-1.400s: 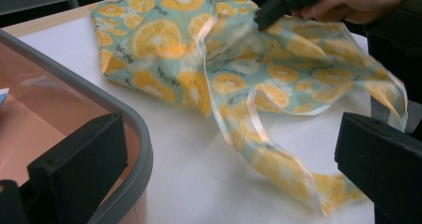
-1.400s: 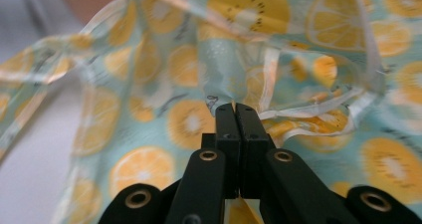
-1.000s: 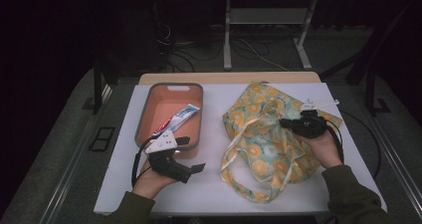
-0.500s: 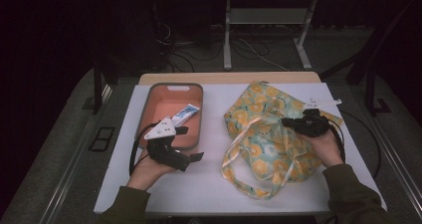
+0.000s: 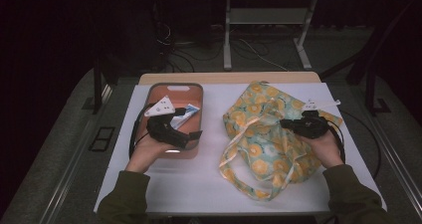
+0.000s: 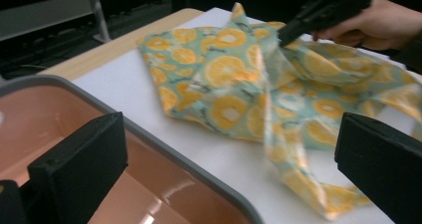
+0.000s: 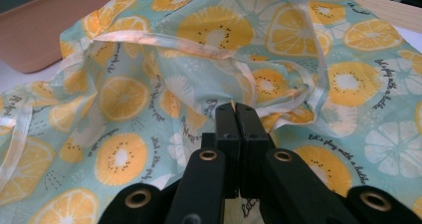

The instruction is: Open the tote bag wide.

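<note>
Fabric is what matters here: a thin tote bag point(image 5: 271, 129) printed with orange and lemon slices lies crumpled on the right half of the white surface point(image 5: 199, 179), its pale ribbon-like handles looping toward the near edge. It looks light, limp and a little slick, so it should fold and slide rather than hold any shape. A pinch through a single layer would lift only that layer. The seamed rim by the handles seems the firmest place to take hold.

The right tongs point(image 5: 286, 124) are pressed together on a fold of the bag near its middle; in the right gripper view the two black jaws meet with cloth bunched just ahead of them, though how much fabric they trap is hard to judge.

The left tongs point(image 5: 195, 134) are spread wide and carry nothing, hanging over the near right part of a salmon-coloured tray point(image 5: 158, 90) at the surface's left side. A blue-and-white packet point(image 5: 188, 112) lies inside the tray.
</note>
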`<state>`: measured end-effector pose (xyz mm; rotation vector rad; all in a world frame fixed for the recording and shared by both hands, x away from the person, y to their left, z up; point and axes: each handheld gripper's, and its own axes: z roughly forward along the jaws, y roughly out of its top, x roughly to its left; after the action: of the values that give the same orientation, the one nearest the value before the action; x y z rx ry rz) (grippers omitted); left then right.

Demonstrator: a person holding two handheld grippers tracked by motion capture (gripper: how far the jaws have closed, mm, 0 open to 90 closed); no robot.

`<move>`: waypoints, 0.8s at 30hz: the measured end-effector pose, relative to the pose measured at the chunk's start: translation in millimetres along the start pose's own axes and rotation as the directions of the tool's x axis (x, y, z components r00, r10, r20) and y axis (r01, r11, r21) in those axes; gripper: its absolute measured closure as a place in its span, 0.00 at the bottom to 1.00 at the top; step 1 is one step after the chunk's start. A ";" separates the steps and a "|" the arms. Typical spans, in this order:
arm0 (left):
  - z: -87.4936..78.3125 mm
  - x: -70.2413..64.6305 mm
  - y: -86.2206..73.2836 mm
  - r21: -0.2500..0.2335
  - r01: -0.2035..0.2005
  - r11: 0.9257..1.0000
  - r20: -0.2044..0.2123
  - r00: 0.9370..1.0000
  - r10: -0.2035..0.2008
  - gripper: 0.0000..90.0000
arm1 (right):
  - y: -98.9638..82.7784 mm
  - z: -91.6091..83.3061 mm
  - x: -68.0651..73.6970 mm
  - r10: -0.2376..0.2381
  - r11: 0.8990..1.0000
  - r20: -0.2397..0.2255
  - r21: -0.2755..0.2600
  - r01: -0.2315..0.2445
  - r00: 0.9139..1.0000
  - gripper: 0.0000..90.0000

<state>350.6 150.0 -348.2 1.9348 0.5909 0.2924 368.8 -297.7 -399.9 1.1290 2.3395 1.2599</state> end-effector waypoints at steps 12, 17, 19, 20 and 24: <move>10.2 41.3 1.1 0.038 0.015 0.999 -0.054 0.998 -0.013 0.00 | 0.3 -0.6 0.3 -0.005 1.000 -0.001 -0.004 0.005 1.000 0.99; 10.5 58.0 -3.0 0.051 0.044 0.998 -0.081 0.996 -0.039 0.00 | 0.7 -0.3 1.3 -0.009 1.000 -0.001 -0.003 0.009 1.000 0.99; 10.9 62.9 -5.7 0.064 0.052 0.997 -0.087 0.995 -0.046 0.00 | 0.6 -0.1 1.3 -0.010 1.000 -0.001 -0.003 0.010 1.000 0.99; 11.2 65.1 -7.4 0.068 0.058 0.996 -0.092 0.994 -0.051 0.00 | 0.5 -0.1 1.2 -0.010 1.000 -0.001 -0.003 0.010 1.000 0.99; 13.6 70.8 -13.6 0.089 0.075 0.993 -0.106 0.992 -0.065 0.00 | 0.6 -0.6 1.6 -0.012 1.000 -0.002 -0.005 0.012 1.000 0.99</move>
<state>413.2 181.1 -370.6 1.9924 0.7508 0.3263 367.7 -296.7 -398.8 1.1112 2.3400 1.2632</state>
